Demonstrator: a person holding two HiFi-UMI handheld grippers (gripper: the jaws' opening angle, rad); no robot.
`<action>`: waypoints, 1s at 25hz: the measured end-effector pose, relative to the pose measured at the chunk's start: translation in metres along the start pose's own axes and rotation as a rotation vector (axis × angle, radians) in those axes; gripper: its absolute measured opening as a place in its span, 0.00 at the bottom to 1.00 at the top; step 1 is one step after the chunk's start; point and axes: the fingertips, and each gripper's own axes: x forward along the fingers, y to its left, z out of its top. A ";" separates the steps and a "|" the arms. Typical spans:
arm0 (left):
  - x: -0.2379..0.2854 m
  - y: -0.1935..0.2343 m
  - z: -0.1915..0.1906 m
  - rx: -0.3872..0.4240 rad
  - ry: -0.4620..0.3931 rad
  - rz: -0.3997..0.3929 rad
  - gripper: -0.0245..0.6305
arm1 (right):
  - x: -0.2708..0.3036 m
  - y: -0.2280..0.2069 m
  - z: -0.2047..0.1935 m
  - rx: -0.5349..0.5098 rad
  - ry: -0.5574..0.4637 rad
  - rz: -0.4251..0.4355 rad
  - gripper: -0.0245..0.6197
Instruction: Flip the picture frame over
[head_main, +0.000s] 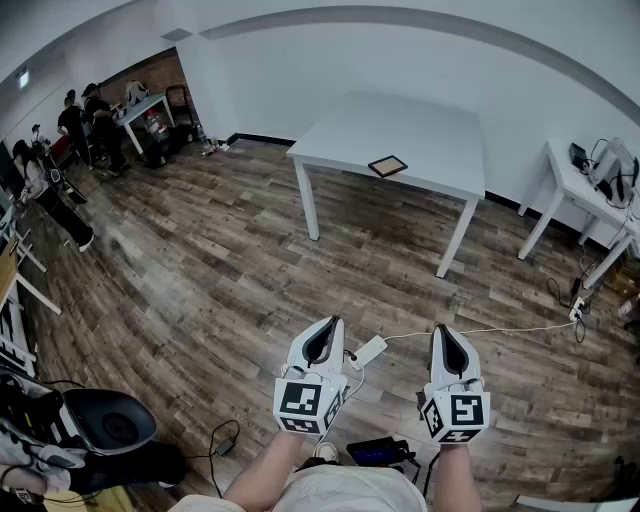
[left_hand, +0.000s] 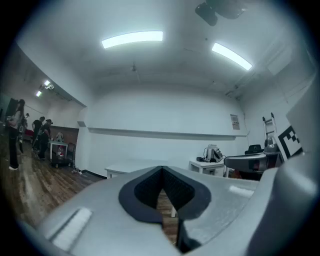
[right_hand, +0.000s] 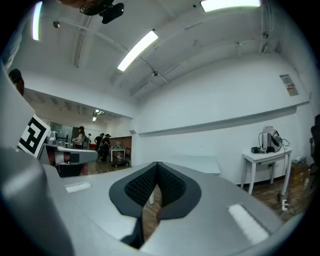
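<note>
— Left hand-held gripper (head_main: 325, 338): how was it?
— Closed, empty, like your right hand-held gripper (head_main: 446, 342). You held both far from the picture frame (head_main: 387, 166), which lay on the white worktop (head_main: 420, 130).

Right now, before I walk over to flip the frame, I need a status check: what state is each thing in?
Picture frame: lying flat on the white table, untouched; which side is up cannot be told.
Left gripper: shut, empty, held over the floor short of the table.
Right gripper: shut, empty, held over the floor short of the table.
Ceiling lights: on.
</note>
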 end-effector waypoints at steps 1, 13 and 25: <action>-0.001 -0.001 -0.001 0.002 0.000 0.000 0.04 | -0.001 0.000 -0.001 -0.001 -0.001 0.000 0.07; 0.006 -0.023 -0.001 0.007 -0.002 -0.022 0.04 | -0.009 -0.009 0.000 -0.003 -0.006 -0.001 0.07; 0.029 -0.072 -0.005 0.022 0.005 -0.041 0.04 | -0.023 -0.052 -0.004 0.010 -0.011 -0.005 0.08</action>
